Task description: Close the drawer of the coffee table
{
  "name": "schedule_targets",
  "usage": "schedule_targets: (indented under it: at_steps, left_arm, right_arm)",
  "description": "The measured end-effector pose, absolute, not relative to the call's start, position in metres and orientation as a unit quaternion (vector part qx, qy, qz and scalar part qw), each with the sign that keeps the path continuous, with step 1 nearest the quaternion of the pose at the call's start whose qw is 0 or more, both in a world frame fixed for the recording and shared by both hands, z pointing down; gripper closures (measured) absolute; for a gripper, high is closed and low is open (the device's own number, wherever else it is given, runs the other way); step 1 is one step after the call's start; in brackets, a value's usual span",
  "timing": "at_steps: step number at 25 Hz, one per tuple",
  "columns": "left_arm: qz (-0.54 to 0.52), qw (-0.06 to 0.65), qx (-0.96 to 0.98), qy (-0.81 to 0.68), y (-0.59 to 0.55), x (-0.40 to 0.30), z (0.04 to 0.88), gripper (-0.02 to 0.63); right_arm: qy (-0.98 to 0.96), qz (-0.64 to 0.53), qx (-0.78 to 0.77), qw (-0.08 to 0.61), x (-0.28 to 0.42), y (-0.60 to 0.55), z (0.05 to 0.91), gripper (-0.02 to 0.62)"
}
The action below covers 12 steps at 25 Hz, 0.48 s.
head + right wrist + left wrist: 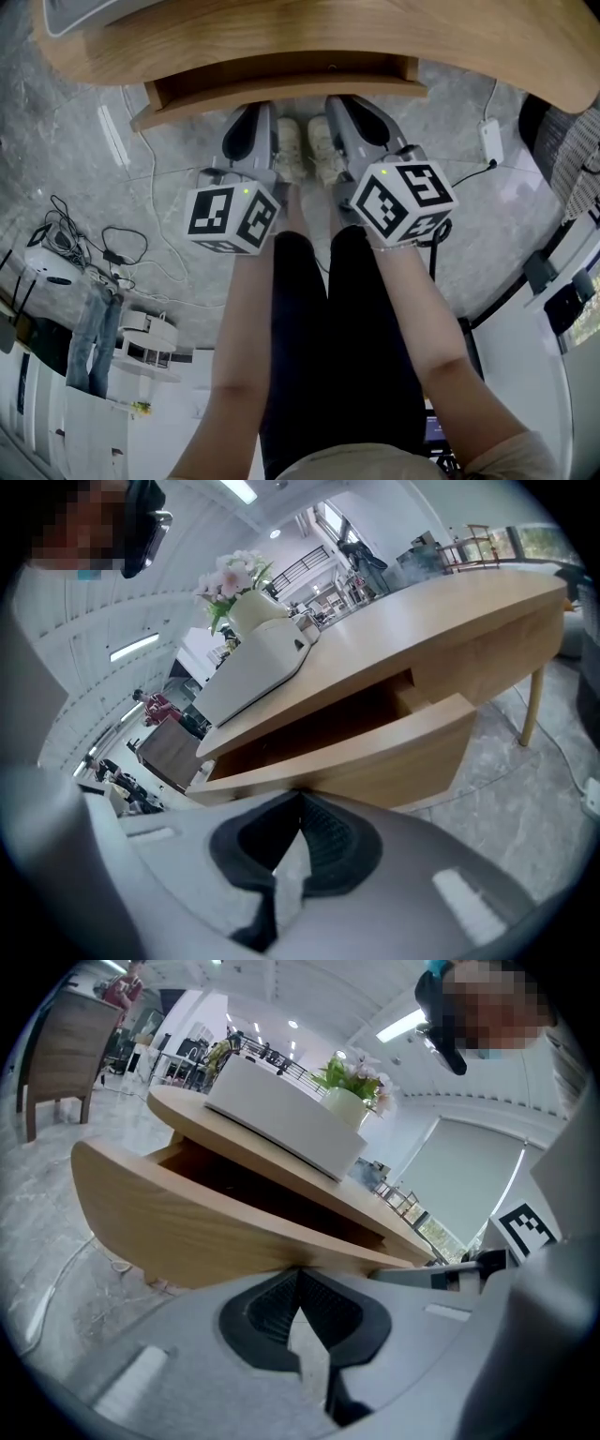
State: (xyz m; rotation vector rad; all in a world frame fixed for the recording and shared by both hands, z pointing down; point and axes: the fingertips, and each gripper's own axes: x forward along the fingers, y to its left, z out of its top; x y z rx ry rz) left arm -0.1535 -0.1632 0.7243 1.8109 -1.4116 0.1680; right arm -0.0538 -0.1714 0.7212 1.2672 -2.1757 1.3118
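We're wearing black trousers (319, 347), pale sneakers (307, 150) and a beige short-sleeved top (520, 455), forearms going bare. We're running two matching units, left gripper (260, 111) and right gripper (343, 103): smooth grey moulded shells, black ribbed pads (267, 1305) lining the jaws in a teardrop-shaped recess, a small white rectangular label (131, 1379) sitting on each shell. Each one is carrying a white cube (232, 218) printed with black square markers, a green LED (246, 190) glowing on its top edge.
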Motion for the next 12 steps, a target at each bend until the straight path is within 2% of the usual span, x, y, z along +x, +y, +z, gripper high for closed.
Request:
schedule_targets:
  at_steps: [12]
  left_arm:
    - [0.089, 0.4, 0.726, -0.552, -0.185, -0.157, 0.725, 0.603]
  right_arm:
    - [-0.753, 0.454, 0.46, 0.128, -0.057, -0.194, 0.722, 0.594]
